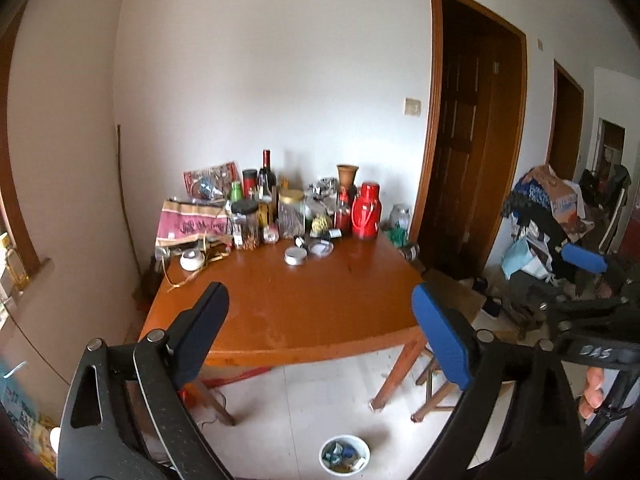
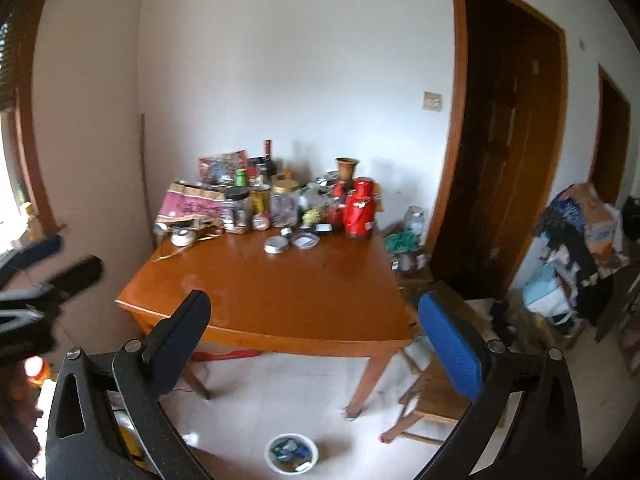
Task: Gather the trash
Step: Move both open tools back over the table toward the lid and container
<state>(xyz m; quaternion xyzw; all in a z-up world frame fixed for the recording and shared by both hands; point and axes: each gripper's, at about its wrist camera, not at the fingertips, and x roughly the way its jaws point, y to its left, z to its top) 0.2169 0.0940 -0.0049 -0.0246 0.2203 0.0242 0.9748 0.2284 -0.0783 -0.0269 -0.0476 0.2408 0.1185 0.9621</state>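
A white bin (image 1: pixel 344 455) with scraps of trash inside stands on the tiled floor in front of a wooden table (image 1: pixel 304 312); it also shows in the right wrist view (image 2: pixel 291 453). My left gripper (image 1: pixel 320 336) is open and empty, held in the air before the table's front edge. My right gripper (image 2: pixel 316 336) is open and empty at a similar height. The right gripper shows at the right edge of the left wrist view (image 1: pixel 584 280); the left gripper shows blurred at the left edge of the right wrist view (image 2: pixel 48 272).
The table's (image 2: pixel 280 292) far side holds a red thermos (image 1: pixel 366 211), jars, bottles, a pink bag (image 1: pixel 192 224) and a round tin (image 1: pixel 296 256). A wooden stool (image 2: pixel 432 404) stands right of the table. Dark doors (image 1: pixel 468 140) and a pile of clothes (image 1: pixel 548 216) are at right.
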